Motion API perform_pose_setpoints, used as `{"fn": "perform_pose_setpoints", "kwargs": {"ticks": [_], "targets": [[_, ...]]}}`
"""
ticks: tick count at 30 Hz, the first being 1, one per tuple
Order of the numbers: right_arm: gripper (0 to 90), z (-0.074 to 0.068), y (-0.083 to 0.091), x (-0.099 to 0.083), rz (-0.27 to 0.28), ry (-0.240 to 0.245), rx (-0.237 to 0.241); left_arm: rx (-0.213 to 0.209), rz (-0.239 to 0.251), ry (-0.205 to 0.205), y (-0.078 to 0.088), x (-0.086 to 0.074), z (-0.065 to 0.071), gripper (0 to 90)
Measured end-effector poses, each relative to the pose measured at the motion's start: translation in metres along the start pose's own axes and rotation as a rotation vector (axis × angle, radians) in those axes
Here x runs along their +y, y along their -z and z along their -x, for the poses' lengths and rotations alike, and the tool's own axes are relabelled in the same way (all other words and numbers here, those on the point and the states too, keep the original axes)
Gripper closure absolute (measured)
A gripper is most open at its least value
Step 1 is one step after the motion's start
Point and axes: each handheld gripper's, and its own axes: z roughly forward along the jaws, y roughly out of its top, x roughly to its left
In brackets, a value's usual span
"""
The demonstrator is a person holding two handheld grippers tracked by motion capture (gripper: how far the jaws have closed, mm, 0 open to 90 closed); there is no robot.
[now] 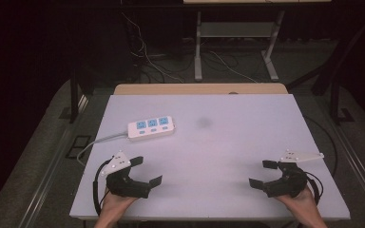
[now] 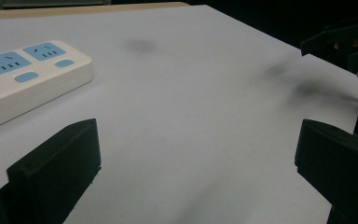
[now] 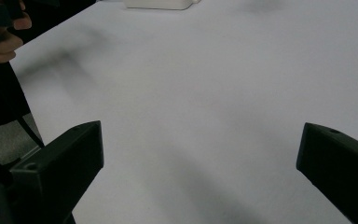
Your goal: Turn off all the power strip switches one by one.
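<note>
Power strip lies on the white table, far side from the person, with its cord running off the left edge. A claw could bump the strip and push it crooked, or snag that cord. Left gripper sits near the strip, jaws wide, holding nothing. Right gripper is well apart from it, also wide and empty.
</note>
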Motion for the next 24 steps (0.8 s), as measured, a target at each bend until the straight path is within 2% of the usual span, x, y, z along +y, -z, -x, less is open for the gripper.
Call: {"fn": "perform_pose_setpoints", "kwargs": {"ticks": [24], "targets": [[0.5, 0.001, 0.002, -0.002, -0.012, -0.003, -0.002, -0.022, -0.098, -0.01, -0.007, 0.011, -0.006, 0.0]]}}
